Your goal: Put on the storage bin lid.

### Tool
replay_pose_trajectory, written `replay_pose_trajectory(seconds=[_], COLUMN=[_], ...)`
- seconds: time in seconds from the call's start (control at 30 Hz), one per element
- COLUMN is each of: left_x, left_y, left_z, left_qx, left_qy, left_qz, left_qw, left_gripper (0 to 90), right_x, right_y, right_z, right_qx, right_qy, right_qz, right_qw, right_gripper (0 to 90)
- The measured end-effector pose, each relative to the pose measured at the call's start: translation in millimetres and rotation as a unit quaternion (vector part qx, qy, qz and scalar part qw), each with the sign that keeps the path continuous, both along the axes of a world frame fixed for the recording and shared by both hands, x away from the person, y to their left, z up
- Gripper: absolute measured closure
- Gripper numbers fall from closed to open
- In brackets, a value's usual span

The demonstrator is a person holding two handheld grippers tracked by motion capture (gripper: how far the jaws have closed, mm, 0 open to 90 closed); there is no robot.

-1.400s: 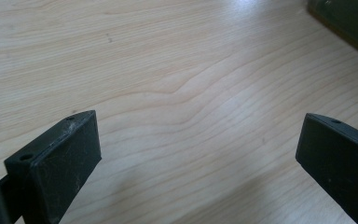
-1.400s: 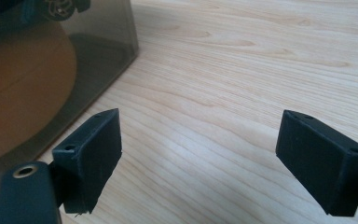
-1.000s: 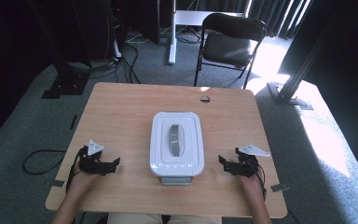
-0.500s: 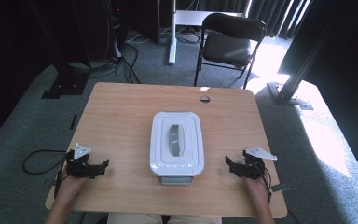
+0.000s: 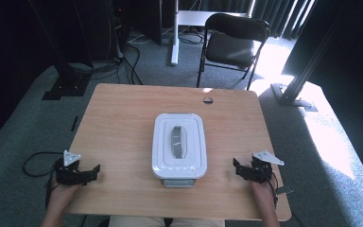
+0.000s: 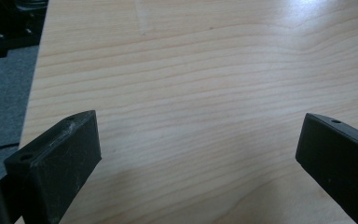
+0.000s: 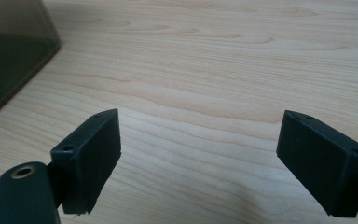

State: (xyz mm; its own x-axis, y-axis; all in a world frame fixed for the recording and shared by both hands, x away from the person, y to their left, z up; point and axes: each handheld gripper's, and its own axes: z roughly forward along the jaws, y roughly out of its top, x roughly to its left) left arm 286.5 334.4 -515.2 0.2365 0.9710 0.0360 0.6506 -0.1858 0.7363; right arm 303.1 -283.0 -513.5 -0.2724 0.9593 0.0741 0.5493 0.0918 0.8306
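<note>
Two black grippers rest near the front edge of the light wooden table [image 5: 123,123], both with jaws spread wide and holding nothing. Between them, well apart from each, sits the white rectangular plastic container with a grey-handled lid [image 5: 179,145]. The left gripper [image 5: 93,170] points toward it from the left, the right gripper [image 5: 237,166] from the right.

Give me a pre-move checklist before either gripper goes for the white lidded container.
1. Left gripper open, nothing between jaws: ok.
2. Right gripper open, nothing between jaws: ok.
3. Lid seated on the container: looks ok from the high view.
4. Bare table between each gripper and container: ok.
5. Latch at the container's near end fastened: cannot tell.
6. Contents: cannot tell.
</note>
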Motion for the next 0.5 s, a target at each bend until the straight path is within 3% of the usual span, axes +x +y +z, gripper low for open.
replay_pose_trajectory(seconds=[0.23, 0.5], left_x=[-6.6, -12.4], left_y=[8.5, 16.1], left_z=[0.9, -2.4], left_qx=[0.005, 0.019], left_qy=[-0.001, 0.005], left_qz=[0.024, 0.063], left_qw=[0.9997, 0.9978], left_gripper=[0.5, 0.5], right_x=[-4.3, -9.6], right_y=[-9.4, -12.2], right_z=[-1.1, -8.4], right_qx=[0.004, -0.021], right_qy=[0.002, 0.016], right_qz=[-0.029, -0.052], right_qw=[0.9996, 0.9983], right_gripper=[13.2, 13.2])
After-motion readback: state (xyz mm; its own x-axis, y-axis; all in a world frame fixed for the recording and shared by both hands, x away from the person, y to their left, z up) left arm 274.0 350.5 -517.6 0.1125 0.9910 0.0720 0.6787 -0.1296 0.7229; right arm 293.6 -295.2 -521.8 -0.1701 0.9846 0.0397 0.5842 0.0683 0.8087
